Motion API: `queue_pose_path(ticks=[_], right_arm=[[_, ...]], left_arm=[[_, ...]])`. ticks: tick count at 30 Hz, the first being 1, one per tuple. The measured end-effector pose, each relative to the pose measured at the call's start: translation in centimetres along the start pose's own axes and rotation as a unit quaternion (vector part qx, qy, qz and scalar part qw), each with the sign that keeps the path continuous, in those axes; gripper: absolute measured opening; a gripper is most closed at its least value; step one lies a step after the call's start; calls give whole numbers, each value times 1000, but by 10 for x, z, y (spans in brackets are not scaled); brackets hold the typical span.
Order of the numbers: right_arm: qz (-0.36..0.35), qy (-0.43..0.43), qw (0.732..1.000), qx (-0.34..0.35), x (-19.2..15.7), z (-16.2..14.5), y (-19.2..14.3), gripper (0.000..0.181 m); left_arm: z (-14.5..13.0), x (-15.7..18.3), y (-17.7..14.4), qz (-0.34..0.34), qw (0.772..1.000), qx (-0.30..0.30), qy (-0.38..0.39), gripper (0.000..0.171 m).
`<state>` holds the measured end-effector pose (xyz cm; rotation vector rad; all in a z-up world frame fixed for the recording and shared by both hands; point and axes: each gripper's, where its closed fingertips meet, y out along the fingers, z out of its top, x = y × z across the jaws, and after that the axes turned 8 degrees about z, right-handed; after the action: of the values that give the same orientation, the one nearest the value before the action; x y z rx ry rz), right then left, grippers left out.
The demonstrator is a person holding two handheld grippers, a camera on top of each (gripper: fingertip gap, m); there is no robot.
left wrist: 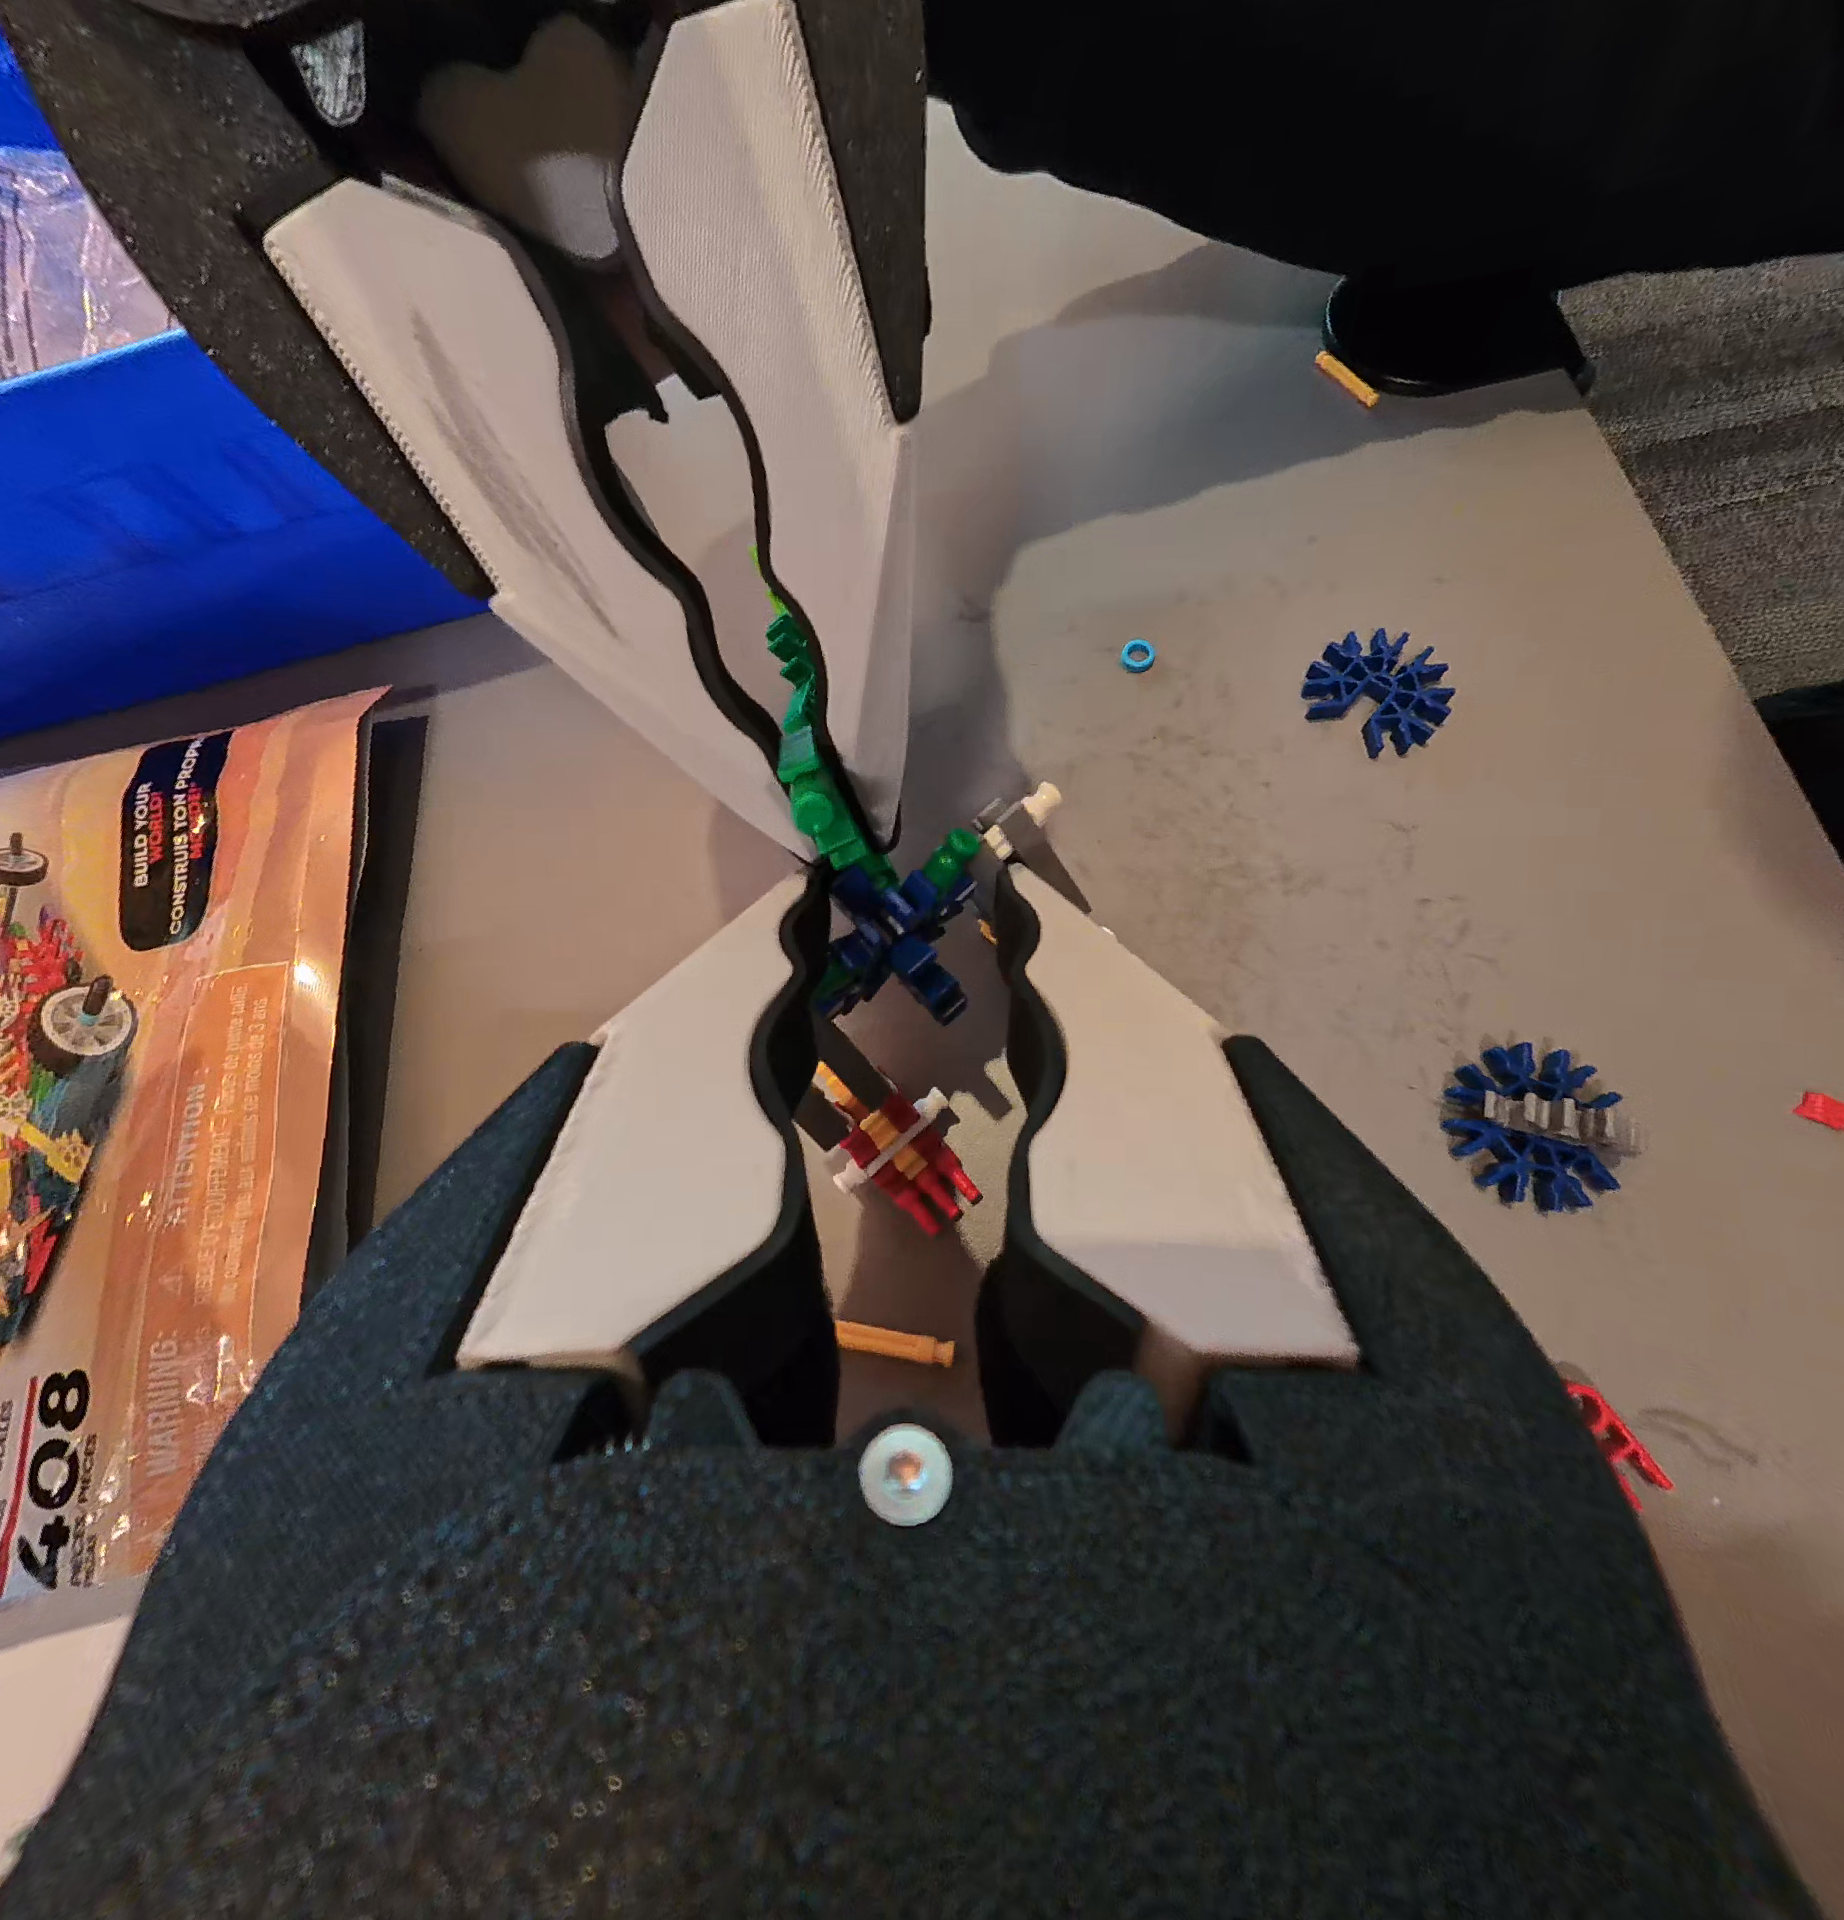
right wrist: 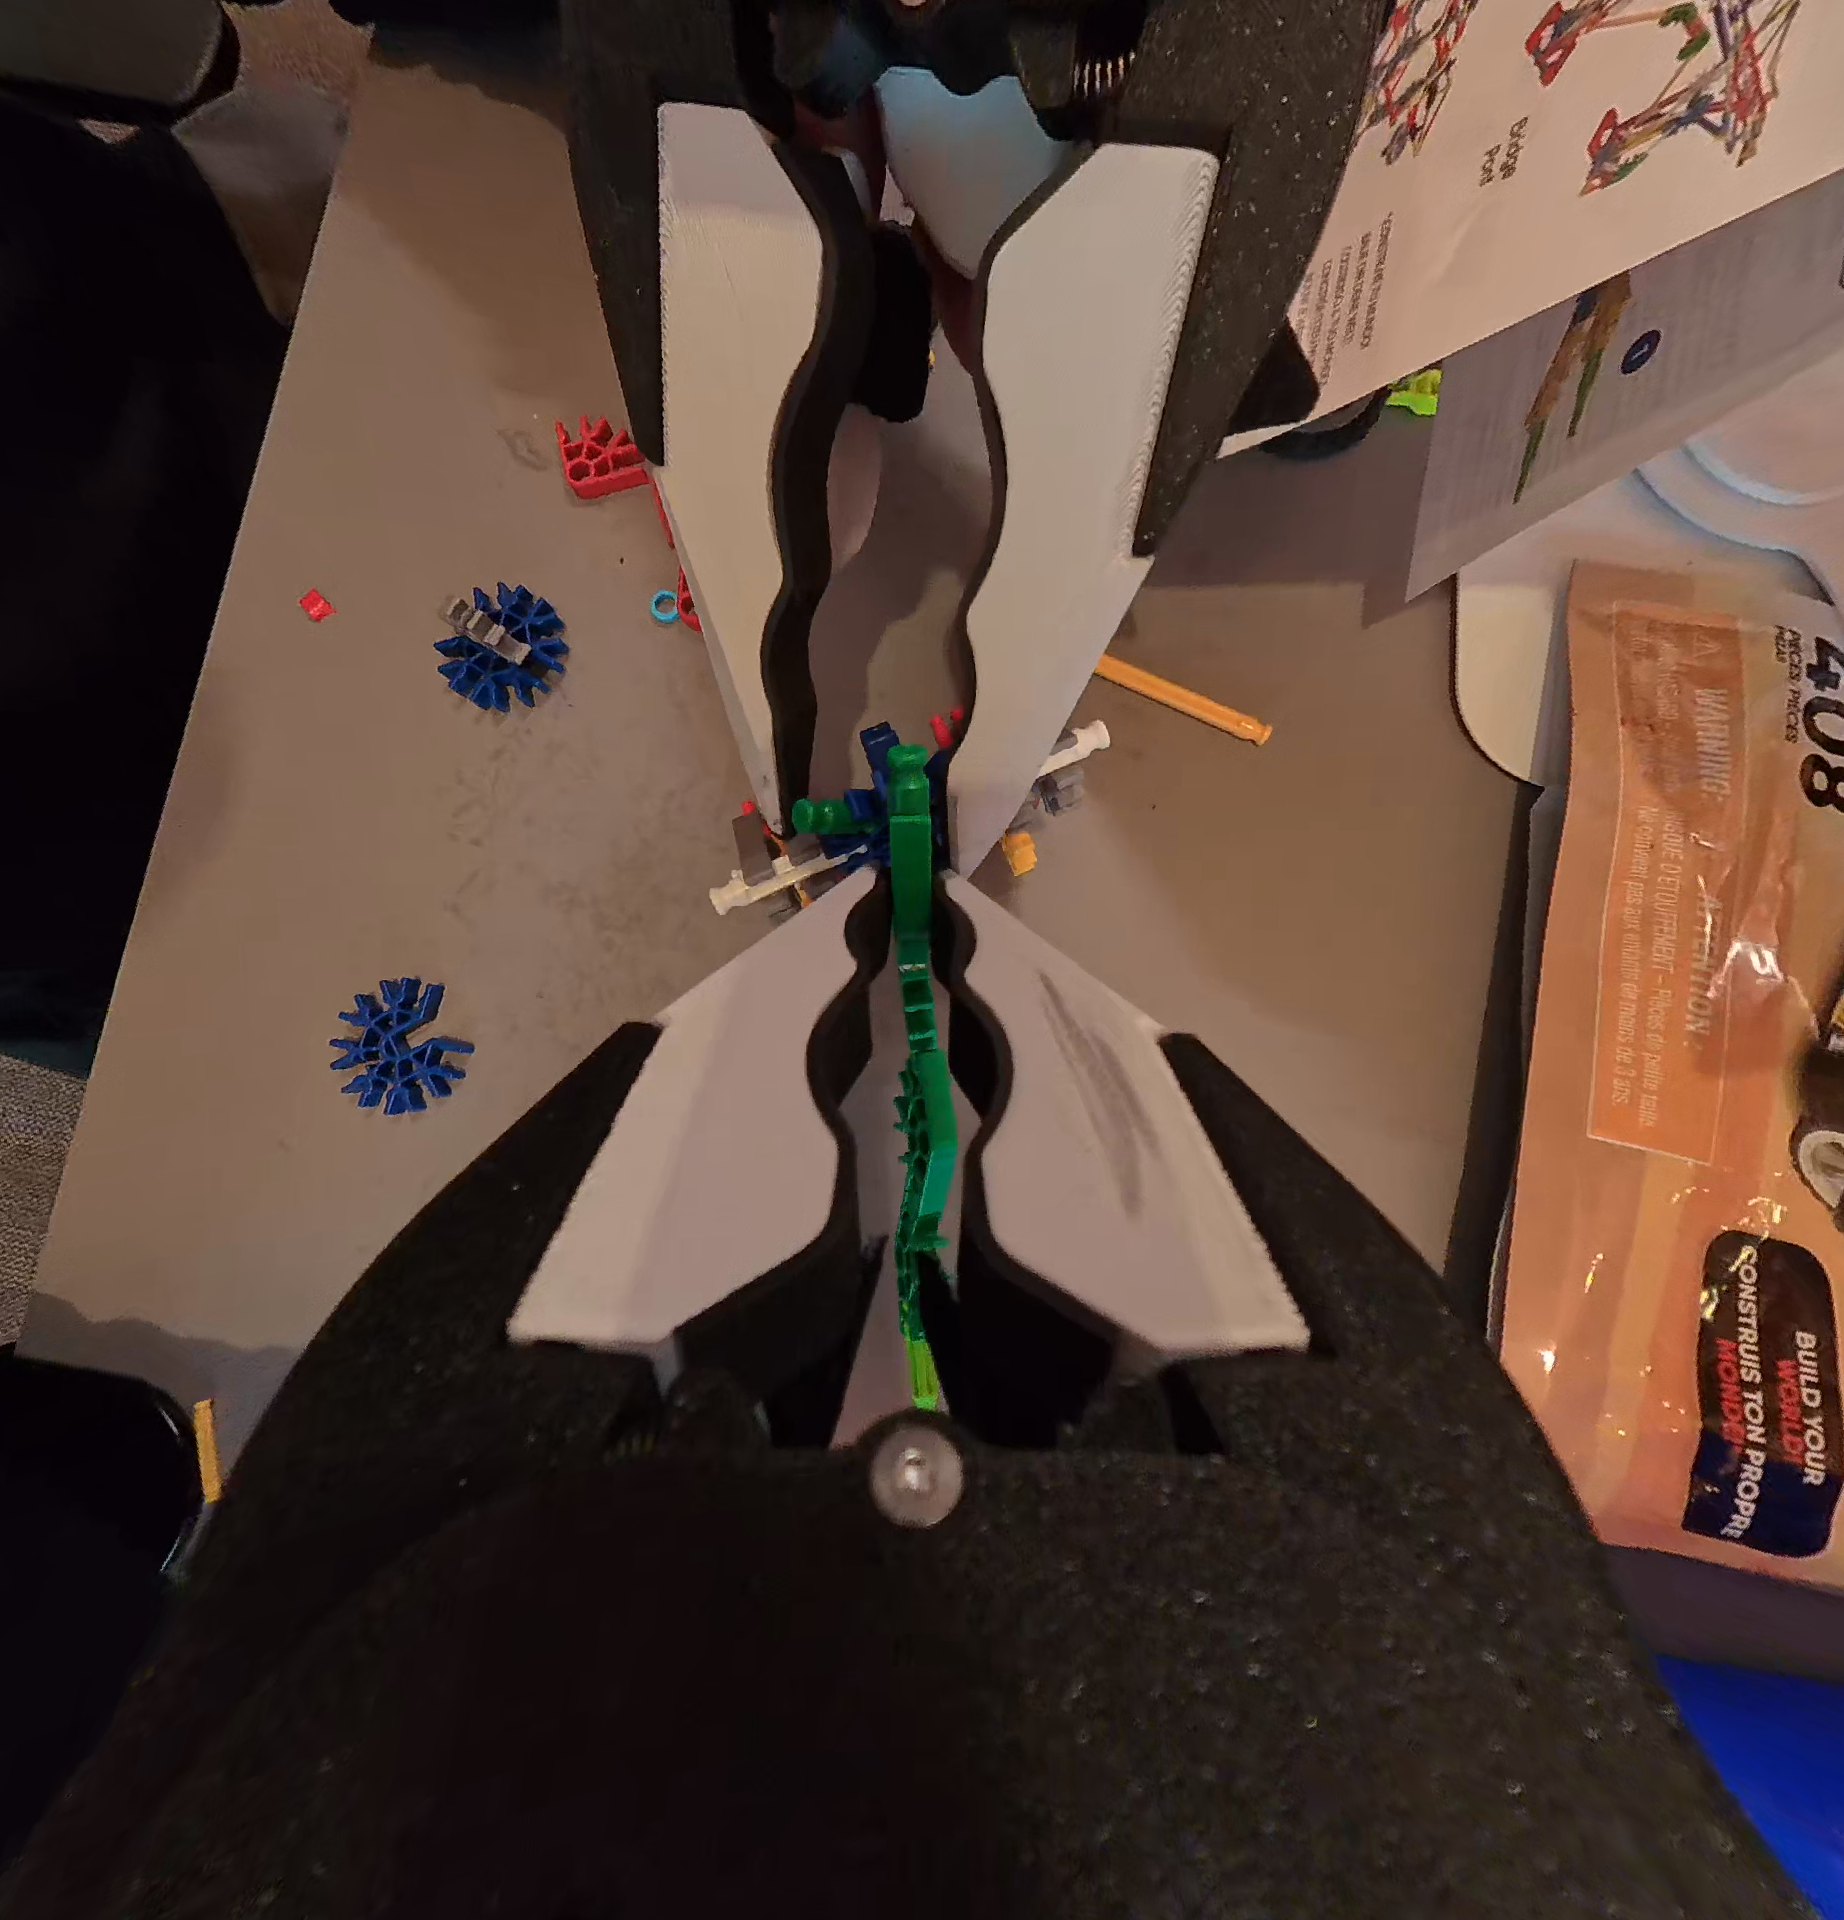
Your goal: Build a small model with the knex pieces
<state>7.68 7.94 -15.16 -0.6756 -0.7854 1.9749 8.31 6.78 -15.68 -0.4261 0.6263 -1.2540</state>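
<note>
My right gripper (right wrist: 910,894) is clamped on a green rod assembly (right wrist: 913,966) running back between its fingers. Its front end plugs into a blue snowflake connector (left wrist: 897,935) sitting between the spread tips of my left gripper (left wrist: 902,894), whose jaws stand apart. Only my left view shows a red-and-yellow rod bundle (left wrist: 902,1153) hanging nearer me; only my right view shows the instruction sheet (right wrist: 1583,177) beyond.
</note>
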Motion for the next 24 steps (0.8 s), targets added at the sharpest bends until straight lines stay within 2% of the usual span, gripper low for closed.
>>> queue_pose_path(ticks=[10,19,24], right_arm=[[16,14,1000,14,1,0,0,5],[-40,0,999,-6,1,2,0,6],[-45,27,999,10,1,2,0,7]], left_arm=[[1,-1,0,7,1000,18,-12,29],[0,-2,-2,7,1000,20,-13,28],[0,-2,-2,7,1000,19,-10,28]])
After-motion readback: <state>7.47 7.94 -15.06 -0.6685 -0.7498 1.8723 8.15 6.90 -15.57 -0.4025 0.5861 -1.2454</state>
